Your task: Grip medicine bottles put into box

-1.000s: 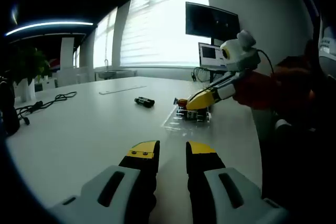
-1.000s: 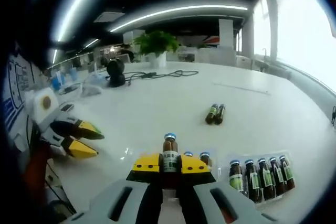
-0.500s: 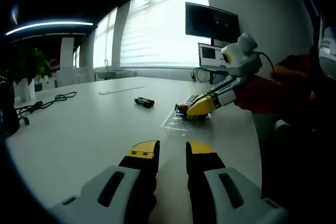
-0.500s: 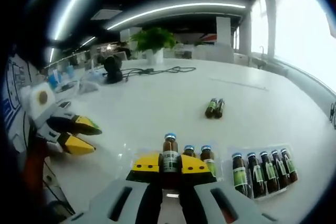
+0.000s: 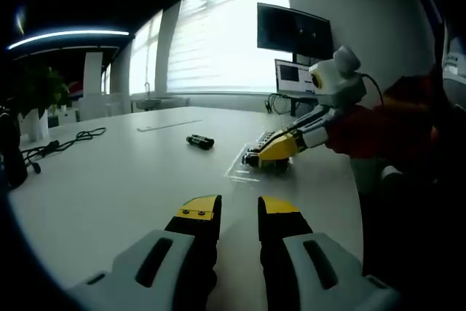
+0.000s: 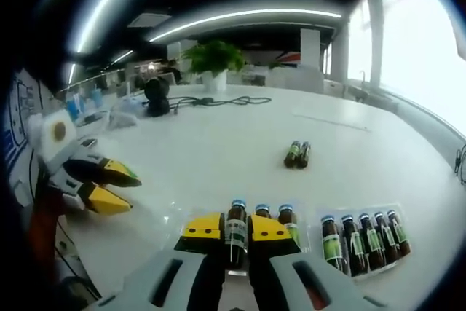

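My right tongs [image 6: 236, 228] are clenched on a brown medicine bottle [image 6: 235, 225] with a blue cap, held upright over the clear plastic box [image 6: 309, 218] on the white desk [image 6: 218, 143], beside two bottles [image 6: 275, 216] already standing there and a row of five more [image 6: 360, 234] to the right. Two loose bottles [image 6: 298, 154] lie side by side farther out on the desk. My left tongs [image 5: 237, 211] sit released, jaws apart with nothing between them, well back from the box.

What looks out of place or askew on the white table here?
Two small brown medicine bottles lie on their sides on the white table, apart from the clear plastic tray of upright bottles. Nothing looks spilled or damaged.
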Demonstrator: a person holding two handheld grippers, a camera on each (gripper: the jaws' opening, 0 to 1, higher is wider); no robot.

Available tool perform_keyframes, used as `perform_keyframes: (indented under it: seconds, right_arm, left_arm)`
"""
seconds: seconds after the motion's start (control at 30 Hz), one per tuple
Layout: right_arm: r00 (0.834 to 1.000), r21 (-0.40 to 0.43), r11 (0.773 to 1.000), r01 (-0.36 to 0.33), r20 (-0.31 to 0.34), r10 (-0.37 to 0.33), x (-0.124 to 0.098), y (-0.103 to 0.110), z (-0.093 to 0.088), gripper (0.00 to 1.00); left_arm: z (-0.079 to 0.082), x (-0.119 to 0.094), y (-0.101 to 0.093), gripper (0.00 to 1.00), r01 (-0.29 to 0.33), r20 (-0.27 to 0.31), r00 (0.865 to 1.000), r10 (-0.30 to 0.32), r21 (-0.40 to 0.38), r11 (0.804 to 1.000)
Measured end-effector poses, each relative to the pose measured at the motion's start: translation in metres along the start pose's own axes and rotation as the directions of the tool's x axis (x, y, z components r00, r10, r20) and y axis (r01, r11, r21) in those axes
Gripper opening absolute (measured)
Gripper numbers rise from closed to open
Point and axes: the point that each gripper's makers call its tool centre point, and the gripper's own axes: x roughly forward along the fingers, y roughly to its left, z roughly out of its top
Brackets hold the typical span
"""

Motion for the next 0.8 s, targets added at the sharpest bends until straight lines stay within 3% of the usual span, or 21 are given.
perform_keyframes:
  seconds: [0.8]
  right_arm:
    - [0.999, -0.001, 1.000, -0.025, -0.043, 0.025, -0.0035, 0.0004, -0.0056, 0.03]
  left_arm:
    - [-0.0001, 0.0002, 0.0000, 0.14, 0.000, 0.000, 1.000, 0.000, 0.001, 1.000]
